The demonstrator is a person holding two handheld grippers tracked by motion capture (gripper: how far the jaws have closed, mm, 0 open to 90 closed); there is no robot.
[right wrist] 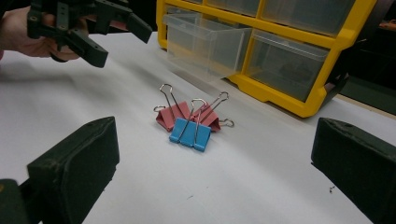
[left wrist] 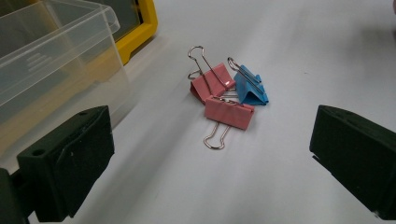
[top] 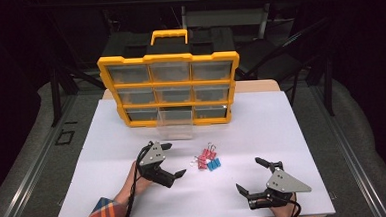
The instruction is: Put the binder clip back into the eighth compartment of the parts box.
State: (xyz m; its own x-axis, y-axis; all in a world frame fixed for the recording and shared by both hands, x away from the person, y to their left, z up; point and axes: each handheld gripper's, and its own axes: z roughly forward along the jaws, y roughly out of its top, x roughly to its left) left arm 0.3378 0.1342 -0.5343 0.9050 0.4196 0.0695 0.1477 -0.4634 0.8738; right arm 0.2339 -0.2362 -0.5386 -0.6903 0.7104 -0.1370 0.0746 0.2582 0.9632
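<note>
Nothing has gone into storage yet, as far as I can judge. The binder clips (top: 208, 160) lie in a small heap on the white counter (top: 292, 133), in front of the yellow organizer (top: 169, 84) and a little toward my side of it. In the left gripper view I count two pink clips (left wrist: 219, 95) and a blue clip (left wrist: 250, 88) touching one another. The clear drawer (top: 175, 122) in the organizer's bottom row, middle column, stands pulled out and looks empty, so I take it as the place the clips are meant for.

My left hand-held gripper (top: 176, 159) hovers just left of the heap, nearer to me than the organizer, jaws spread wide and holding nothing. My right hand-held gripper (top: 250, 174) sits farther from the organizer, down near the counter's front edge and right of the clips, also spread wide and empty.

So the drawer is ready, but every clip remains to be picked up, carried in, and the drawer then pushed shut.
</note>
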